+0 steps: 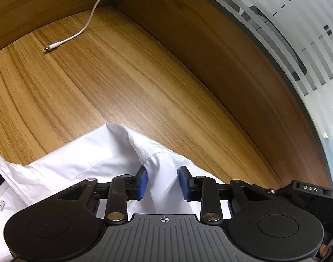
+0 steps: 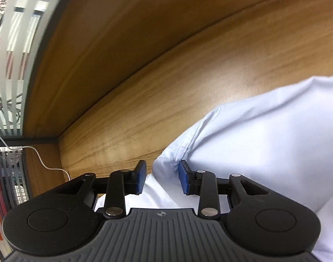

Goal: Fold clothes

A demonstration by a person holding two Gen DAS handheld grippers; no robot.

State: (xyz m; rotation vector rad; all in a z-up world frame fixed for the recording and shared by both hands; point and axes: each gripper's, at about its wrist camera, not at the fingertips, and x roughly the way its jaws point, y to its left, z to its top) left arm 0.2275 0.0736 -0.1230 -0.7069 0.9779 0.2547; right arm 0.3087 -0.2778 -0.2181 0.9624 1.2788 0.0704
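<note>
A white shirt (image 1: 83, 159) lies on the wooden table (image 1: 101, 83); its collar with a black label and an "L" size tag shows at the lower left of the left wrist view. My left gripper (image 1: 162, 180) points down over a raised shoulder seam. A ridge of cloth fills the gap between its blue pads (image 1: 143, 182), which stand apart and do not pinch it flat. In the right wrist view the same shirt (image 2: 264, 142) looks pale blue. My right gripper (image 2: 161, 178) straddles a seamed fold, its jaws open, with a gap between the left pad (image 2: 140, 179) and the cloth.
A white charging cable (image 1: 88, 21) trails across the far part of the table, its plug lying loose. Wooden side panels (image 1: 188, 32) wall the table in at the back. Frosted striped glass (image 1: 297, 32) stands behind them. In the right wrist view a cable (image 2: 42, 159) hangs at the left.
</note>
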